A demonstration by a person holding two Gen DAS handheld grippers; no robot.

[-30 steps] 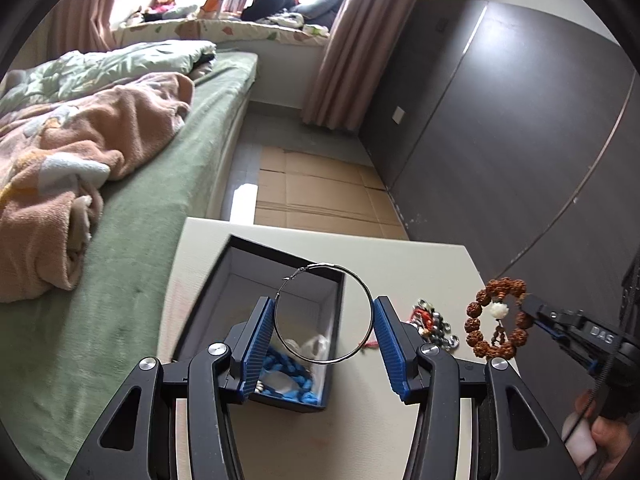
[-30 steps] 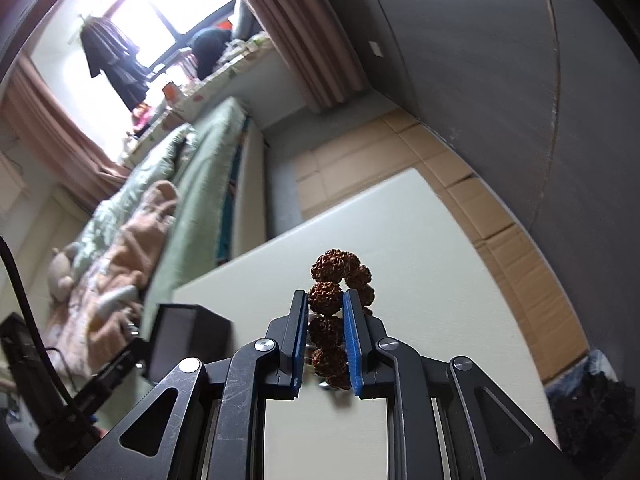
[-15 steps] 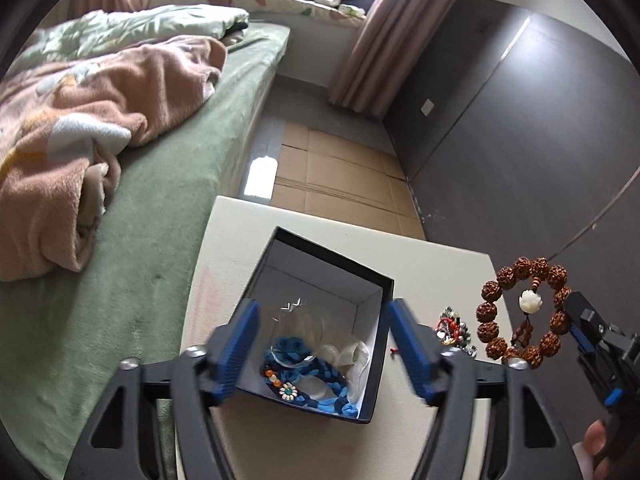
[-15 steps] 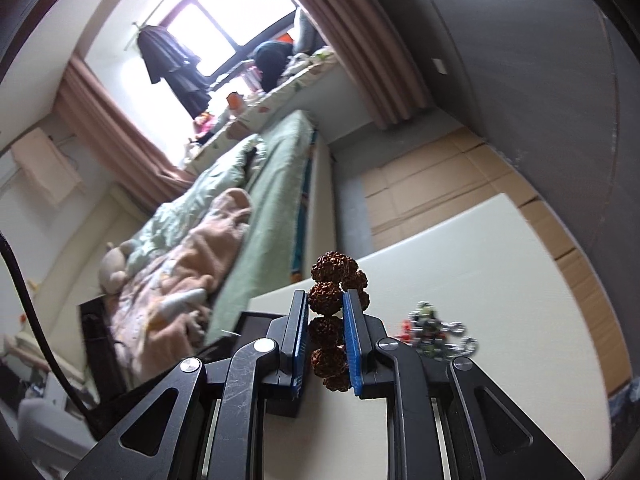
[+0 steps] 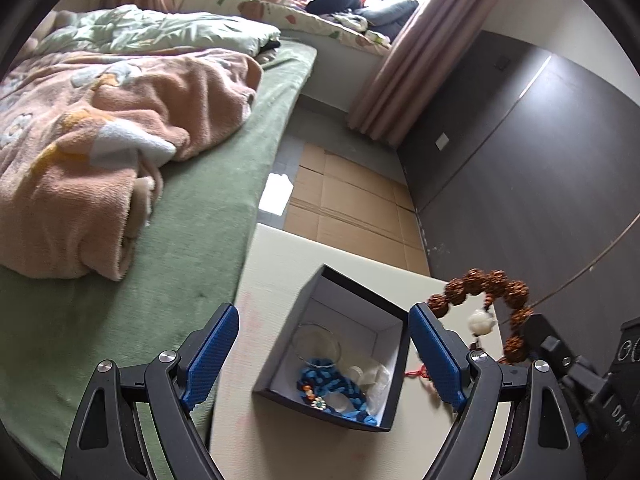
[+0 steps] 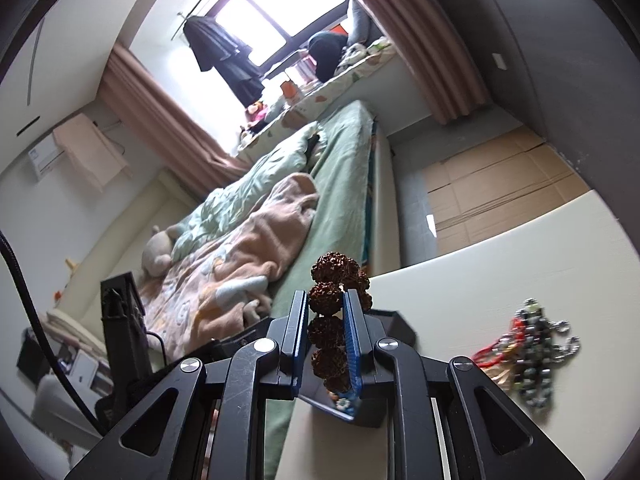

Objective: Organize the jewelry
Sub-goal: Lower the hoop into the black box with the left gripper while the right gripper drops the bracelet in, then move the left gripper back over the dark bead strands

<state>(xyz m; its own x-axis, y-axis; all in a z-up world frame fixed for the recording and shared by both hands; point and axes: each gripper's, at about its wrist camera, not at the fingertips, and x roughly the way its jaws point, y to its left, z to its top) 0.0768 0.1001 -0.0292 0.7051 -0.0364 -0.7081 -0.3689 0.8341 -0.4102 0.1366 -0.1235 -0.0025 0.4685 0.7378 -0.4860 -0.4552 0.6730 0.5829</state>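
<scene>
The right gripper (image 6: 327, 334) pinches the brown bead bracelet (image 5: 486, 304), hanging right of the open box (image 5: 340, 360) on the table (image 5: 280, 264); the left gripper's (image 5: 324, 354) fingers are opening, empty, astride it.

The left wrist camera looked steeply down along its tool (image 5: 322, 356) onto the near edge of the tabletop (image 5: 276, 256), close above the open box (image 5: 340, 364), with the bed (image 5: 192, 216) to its left. The right wrist camera sat lower and flatter, tilted, facing across the tabletop (image 6: 500, 268) toward the window (image 6: 276, 16). Both views shared the box (image 6: 396, 322), bed (image 6: 344, 188), cardboard floor and curtains.
</scene>
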